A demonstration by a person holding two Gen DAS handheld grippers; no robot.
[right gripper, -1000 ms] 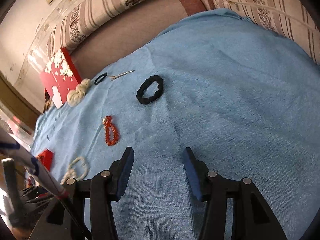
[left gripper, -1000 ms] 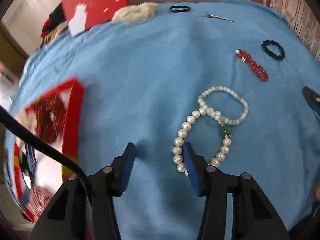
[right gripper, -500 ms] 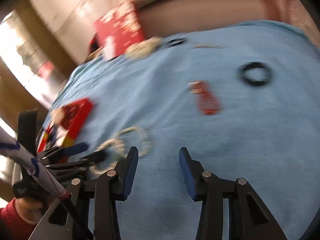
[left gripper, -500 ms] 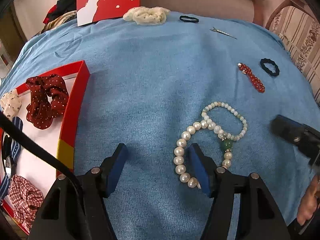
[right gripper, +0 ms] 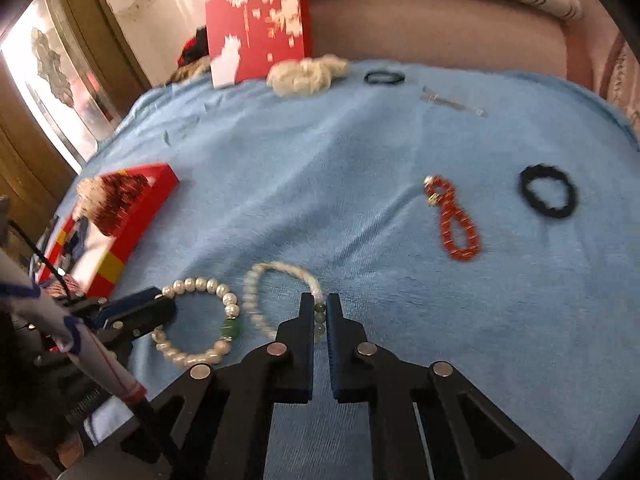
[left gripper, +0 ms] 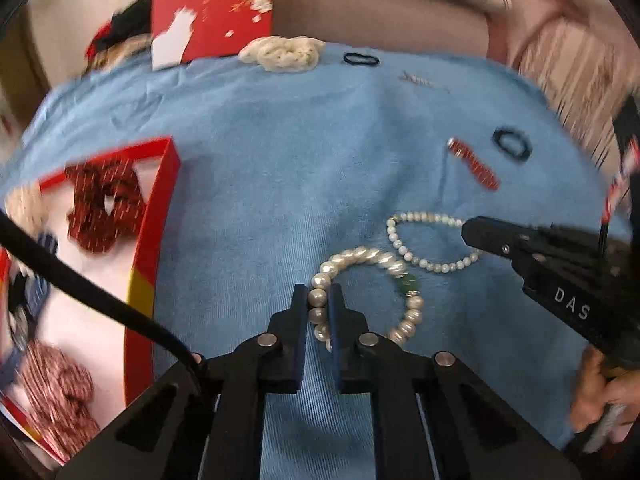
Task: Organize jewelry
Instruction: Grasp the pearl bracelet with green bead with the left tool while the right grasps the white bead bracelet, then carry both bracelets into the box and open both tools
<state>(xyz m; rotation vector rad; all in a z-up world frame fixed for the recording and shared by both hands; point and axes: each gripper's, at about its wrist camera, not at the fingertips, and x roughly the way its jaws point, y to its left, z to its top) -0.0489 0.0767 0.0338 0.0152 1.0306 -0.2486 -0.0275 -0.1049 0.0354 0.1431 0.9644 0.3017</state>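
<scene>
In the left wrist view, the left gripper [left gripper: 319, 300] was seen closed on the large pearl bracelet [left gripper: 370, 276], whose near-left beads were pinched between the jaws on the blue cloth [left gripper: 280, 168].

In the right wrist view, the right gripper [right gripper: 319, 308] was seen clamped on the small bead bracelet [right gripper: 276, 280], its right-hand beads held between the nearly touching jaws, just beside the pearl one.

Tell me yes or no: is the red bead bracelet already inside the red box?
No, the red bead bracelet lies on the blue cloth, well apart from the red box at the left.
</scene>
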